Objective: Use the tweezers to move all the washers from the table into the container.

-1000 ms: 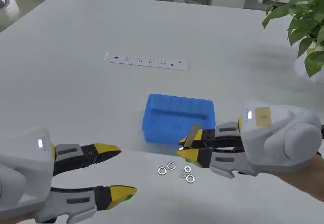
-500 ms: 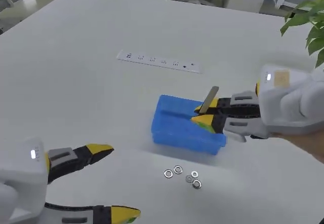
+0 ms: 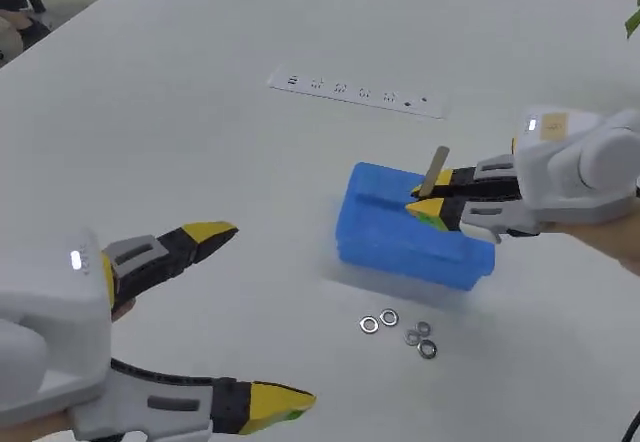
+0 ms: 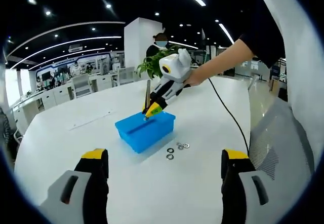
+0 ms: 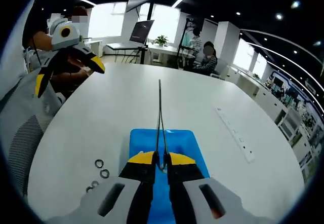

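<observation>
Pinching the tweezers [image 5: 159,113] in the right gripper [image 5: 161,159], jaws squeezed almost fully together on the thin metal shaft. Poking the tweezers up and forward past the yellow jaw tips, slanting in the head view. Failing to make out whether anything is sitting in the tweezers: too small to tell. Hovering the right gripper over the blue container [image 3: 400,252], above its right-hand part in the head view; touching the rim or not, unclear. Leaving the washers [image 3: 400,330] in a small loose cluster on the white table [image 3: 180,132], just beside the container's near wall.

Spreading the left gripper [image 3: 265,314] jaws wide, gripping nothing. Floating above bare table at the lower left of the head view, well apart from container and washers. Framing container, washers and right gripper between the two black-and-yellow jaws in the left gripper view.

Noting a white power strip [image 3: 360,94] lying flat on the table beyond the container, apart from it. Catching a leafy plant [image 4: 152,64] behind the right gripper in the left gripper view, plus a black cable [image 4: 225,110] trailing back from it over the table. Picking up seated people [image 5: 207,57] at the table's far end in the right gripper view.
</observation>
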